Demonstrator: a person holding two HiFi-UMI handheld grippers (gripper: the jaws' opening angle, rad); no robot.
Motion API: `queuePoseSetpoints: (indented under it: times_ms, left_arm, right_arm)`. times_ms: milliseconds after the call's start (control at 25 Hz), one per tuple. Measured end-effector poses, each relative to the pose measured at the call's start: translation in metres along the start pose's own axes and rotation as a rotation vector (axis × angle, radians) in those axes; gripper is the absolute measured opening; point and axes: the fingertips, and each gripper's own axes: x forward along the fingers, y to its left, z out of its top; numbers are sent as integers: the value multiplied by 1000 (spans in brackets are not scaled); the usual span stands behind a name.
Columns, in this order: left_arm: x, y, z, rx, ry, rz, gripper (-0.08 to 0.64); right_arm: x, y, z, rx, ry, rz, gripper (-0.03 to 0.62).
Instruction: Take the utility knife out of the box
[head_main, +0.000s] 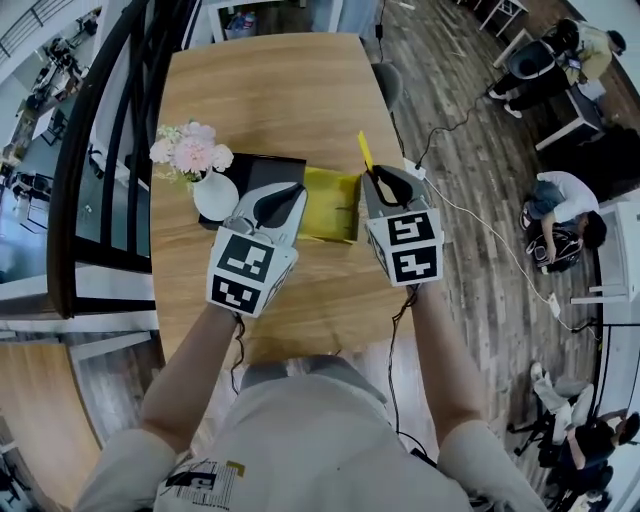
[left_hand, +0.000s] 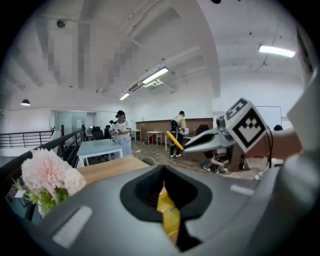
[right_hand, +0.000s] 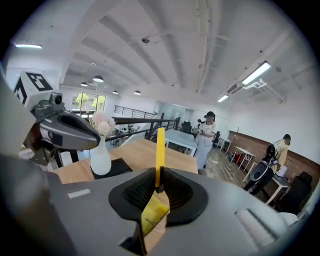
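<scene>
A slim yellow utility knife (head_main: 366, 152) stands upright in my right gripper (head_main: 378, 178), whose jaws are shut on its lower end. In the right gripper view the knife (right_hand: 160, 150) rises from between the jaws, and the yellow box (right_hand: 152, 214) shows below them. The box (head_main: 332, 205) lies between the two grippers over the wooden table (head_main: 270, 90). My left gripper (head_main: 290, 192) is at the box's left edge, and in its own view a crumpled yellow part of the box (left_hand: 169, 212) is pinched between its jaws. The knife (left_hand: 175, 141) is well clear of the box.
A white vase of pink flowers (head_main: 205, 170) stands on a black mat (head_main: 262, 172) just left of the left gripper. A dark railing (head_main: 100, 150) runs along the table's left side. A cable (head_main: 480, 215) trails off the table's right edge, and people (head_main: 560, 215) are on the floor to the right.
</scene>
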Motion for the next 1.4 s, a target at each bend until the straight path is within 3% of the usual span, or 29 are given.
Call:
queuePoseSetpoints:
  times_ms: [320, 560, 760, 920, 1400]
  left_arm:
    - [-47, -17, 85, 105, -217, 52, 2]
    - [-77, -26, 109, 162, -278, 95, 2]
    - [-86, -27, 96, 85, -261, 97, 2]
    - [-97, -36, 94, 119, -271, 114, 2]
    - [-104, -50, 78, 106, -230, 97, 2]
  right_arm:
    - [-85, -17, 51, 33, -205, -53, 54]
    - [-131, -10, 60, 40, -275, -52, 54]
    - [-156, 1, 59, 122, -331, -44, 54]
    - [-170, 5, 47, 141, -329, -44, 54]
    - [-189, 10, 38, 142, -315, -35, 54]
